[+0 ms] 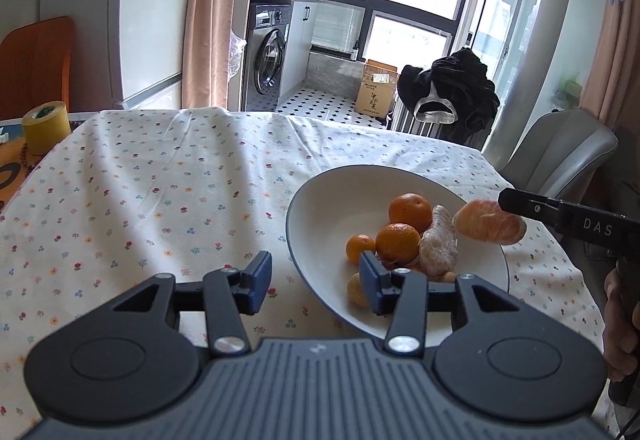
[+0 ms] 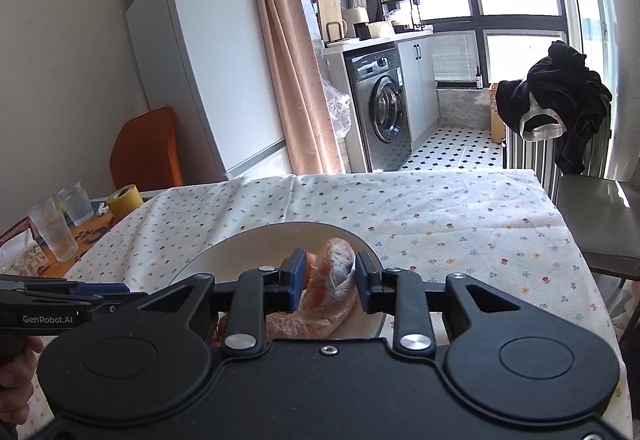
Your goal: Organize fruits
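Note:
A white bowl (image 1: pixel 320 200) stands on the flowered tablecloth and holds several small oranges (image 1: pixel 410 208) and a peeled, plastic-wrapped orange piece (image 1: pixel 438 248). My left gripper (image 1: pixel 314 282) is open and empty, its jaws on either side of the bowl's near rim. My right gripper (image 2: pixel 328 282) is shut on a peeled orange half (image 1: pixel 490 221) and holds it above the bowl's right side. In the right wrist view the held piece (image 2: pixel 334 272) sits between the pads, above the bowl (image 2: pixel 224 252).
A yellow tape roll (image 1: pixel 44 126) sits at the table's far left, beside two glasses (image 2: pixel 54 228). A grey chair (image 1: pixel 560 156) stands at the table's right edge. Flowered tablecloth (image 1: pixel 160 180) covers the table.

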The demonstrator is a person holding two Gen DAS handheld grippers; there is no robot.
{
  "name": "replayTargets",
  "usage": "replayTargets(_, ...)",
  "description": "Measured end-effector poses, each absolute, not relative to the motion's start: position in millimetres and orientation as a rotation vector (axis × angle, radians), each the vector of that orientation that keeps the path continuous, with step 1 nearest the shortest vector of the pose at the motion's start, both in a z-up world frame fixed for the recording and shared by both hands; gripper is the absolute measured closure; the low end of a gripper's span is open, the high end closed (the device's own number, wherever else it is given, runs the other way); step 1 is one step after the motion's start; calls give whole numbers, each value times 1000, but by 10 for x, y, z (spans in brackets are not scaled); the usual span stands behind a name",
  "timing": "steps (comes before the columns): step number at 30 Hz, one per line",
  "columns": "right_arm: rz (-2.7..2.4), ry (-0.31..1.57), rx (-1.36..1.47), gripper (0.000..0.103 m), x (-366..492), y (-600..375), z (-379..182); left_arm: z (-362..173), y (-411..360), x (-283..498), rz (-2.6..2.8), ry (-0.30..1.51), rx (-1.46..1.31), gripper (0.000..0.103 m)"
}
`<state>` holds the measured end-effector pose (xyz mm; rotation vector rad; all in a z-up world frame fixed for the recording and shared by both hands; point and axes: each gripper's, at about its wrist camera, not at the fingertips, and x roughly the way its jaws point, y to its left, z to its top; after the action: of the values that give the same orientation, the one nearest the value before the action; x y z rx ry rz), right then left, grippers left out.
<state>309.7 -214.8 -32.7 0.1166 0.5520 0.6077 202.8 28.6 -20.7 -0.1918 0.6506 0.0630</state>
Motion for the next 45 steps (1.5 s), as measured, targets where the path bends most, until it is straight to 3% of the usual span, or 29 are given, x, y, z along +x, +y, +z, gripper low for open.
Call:
replayTargets(4, 629, 540, 104, 61, 3010, -2163, -292, -214, 316, 1983, 66, 649, -201, 50)
replayTargets(19, 661, 534, 93, 47, 2713, -2197, -164, -103, 293, 1700, 80, 624, -212, 26)
replayTargets(35, 701, 519, 85, 12, 2362, -2285, -34, 33, 231, 1368, 127, 622, -207, 11)
replayTargets(45, 734, 521, 83, 0, 2154, -2316, 70, 143, 161, 1129, 110, 603, -200, 2)
